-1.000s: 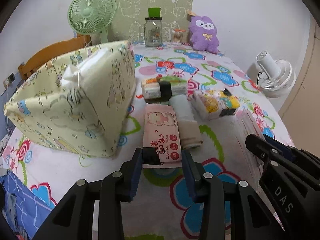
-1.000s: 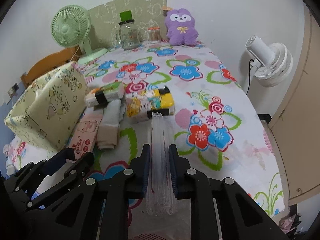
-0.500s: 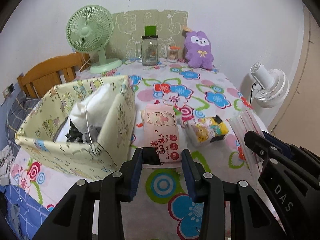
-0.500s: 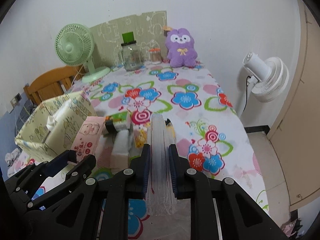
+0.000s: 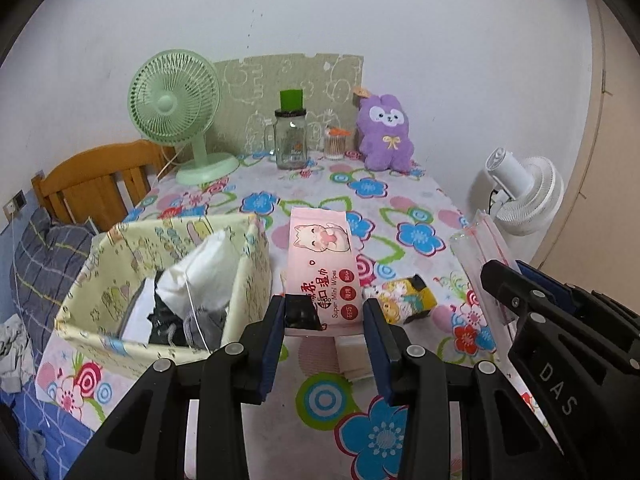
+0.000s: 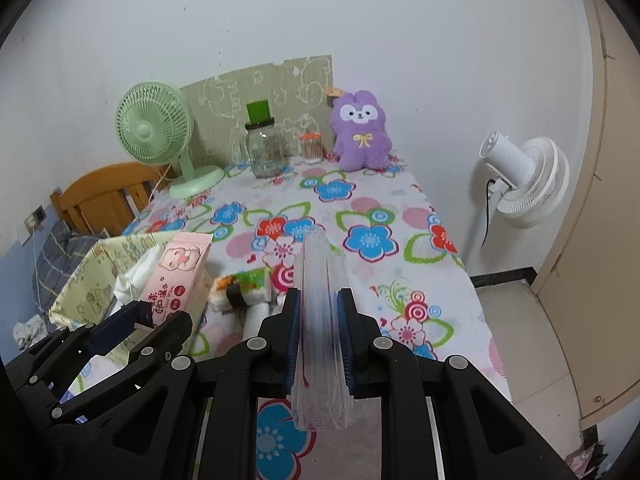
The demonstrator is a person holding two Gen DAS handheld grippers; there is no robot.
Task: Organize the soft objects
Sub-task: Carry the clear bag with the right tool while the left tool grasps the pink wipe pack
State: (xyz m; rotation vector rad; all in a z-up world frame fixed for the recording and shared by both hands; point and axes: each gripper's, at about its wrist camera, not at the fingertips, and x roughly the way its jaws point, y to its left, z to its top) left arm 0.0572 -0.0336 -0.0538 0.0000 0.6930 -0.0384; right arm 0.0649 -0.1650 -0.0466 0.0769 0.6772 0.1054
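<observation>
My left gripper [image 5: 324, 314] is shut on a pink pack of wet wipes [image 5: 322, 256] and holds it up above the table, just right of the yellow fabric box [image 5: 248, 272]. The box holds a white pack [image 5: 204, 272] and dark items. My right gripper [image 6: 319, 312] is shut on a clear plastic bag [image 6: 320, 320], also lifted; the bag also shows in the left wrist view [image 5: 480, 256]. The pink pack shows in the right wrist view [image 6: 176, 276]. On the flowered tablecloth lie a yellow cartoon pack [image 5: 404, 298], a green-orange pack with a black band [image 6: 240, 290] and a beige roll [image 6: 256, 316].
At the table's far end stand a green fan [image 5: 176, 108], a glass jar with green lid [image 5: 290, 136], a small jar [image 5: 335, 144] and a purple plush [image 5: 384, 136]. A white floor fan [image 6: 524, 180] is to the right, a wooden chair [image 5: 92, 184] to the left.
Both grippers have risen well above the table with their loads. The pink pack came up off the cloth, and the inside of the yellow box came into view.
</observation>
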